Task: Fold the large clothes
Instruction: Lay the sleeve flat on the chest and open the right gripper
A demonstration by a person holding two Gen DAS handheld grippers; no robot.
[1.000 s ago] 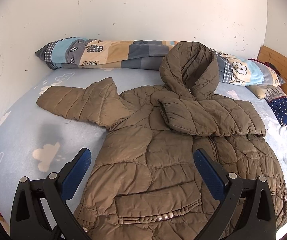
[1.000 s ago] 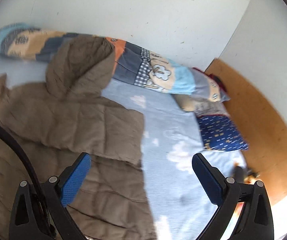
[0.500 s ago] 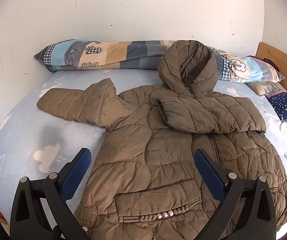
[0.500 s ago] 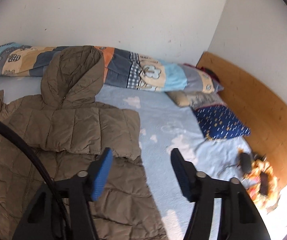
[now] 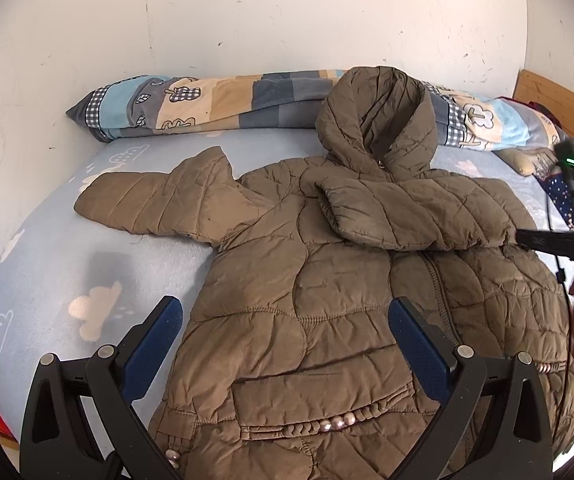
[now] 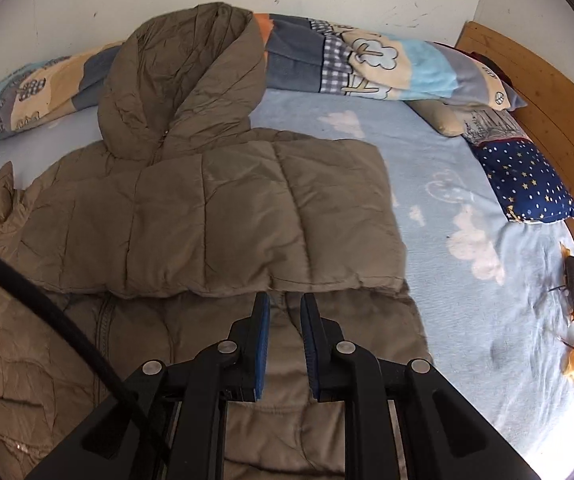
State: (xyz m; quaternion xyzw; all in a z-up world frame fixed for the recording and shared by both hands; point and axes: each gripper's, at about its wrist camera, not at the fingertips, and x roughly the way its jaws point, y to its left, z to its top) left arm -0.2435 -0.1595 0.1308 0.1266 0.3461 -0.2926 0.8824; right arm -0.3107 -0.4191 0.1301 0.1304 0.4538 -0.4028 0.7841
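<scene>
The bed (image 5: 47, 280) takes up nearly everything, its cloud-print sheet bare to the left and, in the right wrist view, bare again toward the wooden bed frame (image 6: 547, 92). Along the wall lies a patchwork quilt roll (image 5: 215, 100), which props the hood up instead of letting it lie flat.

The puffer jacket (image 5: 307, 280) is spread front-up across the middle of the bed. Its right sleeve (image 6: 247, 216) is folded in over the chest; the left sleeve (image 5: 155, 204) reaches out over open sheet — plenty of room to swing it inward.

The left gripper (image 5: 285, 328) hovers wide open over the jacket's lower front, holding nothing. The right gripper (image 6: 285, 320) sits just below the folded sleeve's lower edge, its jaws drawn nearly together — whether any fabric is caught between them I can't make out.

A navy star-print pillow (image 6: 527, 176) lies clear of the jacket.
</scene>
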